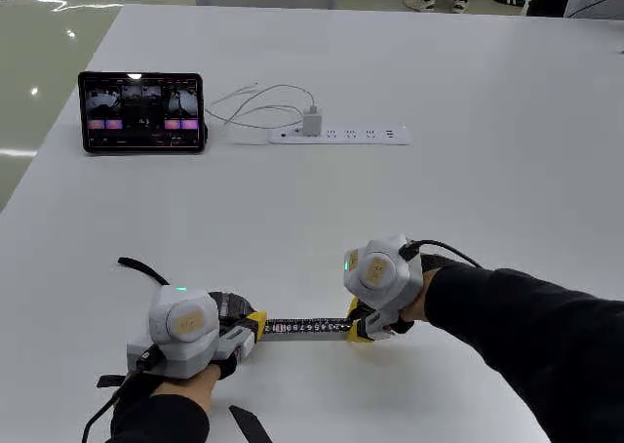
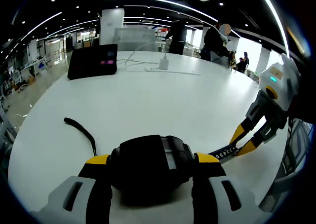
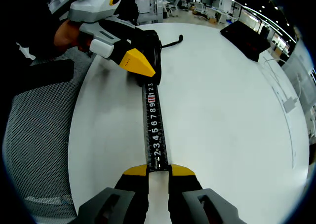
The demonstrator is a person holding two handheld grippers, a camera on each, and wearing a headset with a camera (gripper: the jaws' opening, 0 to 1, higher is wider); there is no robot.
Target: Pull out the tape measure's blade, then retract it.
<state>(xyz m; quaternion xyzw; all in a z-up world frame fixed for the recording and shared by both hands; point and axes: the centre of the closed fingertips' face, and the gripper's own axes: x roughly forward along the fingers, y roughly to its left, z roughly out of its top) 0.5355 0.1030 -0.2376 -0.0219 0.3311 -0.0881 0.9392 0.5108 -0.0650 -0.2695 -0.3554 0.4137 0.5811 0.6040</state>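
Note:
A black tape measure case [image 2: 150, 167] rests on the white table, and my left gripper [image 2: 152, 160] is shut on it, its yellow-tipped jaws pressing both sides. In the head view the case [image 1: 234, 311] sits at the left gripper [image 1: 244, 328]. A short length of blade [image 3: 154, 130] with printed numbers stretches from the case [image 3: 148, 49] to my right gripper [image 3: 159, 170], which is shut on the blade's end. The blade [image 1: 307, 326] runs level above the table between both grippers, with the right gripper [image 1: 359, 328] at its right end. The case's black wrist strap [image 2: 81, 131] lies on the table.
A tablet [image 1: 142, 111] stands at the back left, with a white power strip [image 1: 339, 135], charger and cables to its right. A mesh chair [image 3: 34, 135] is beside the table's near edge. People stand beyond the far end of the table [image 1: 390, 209].

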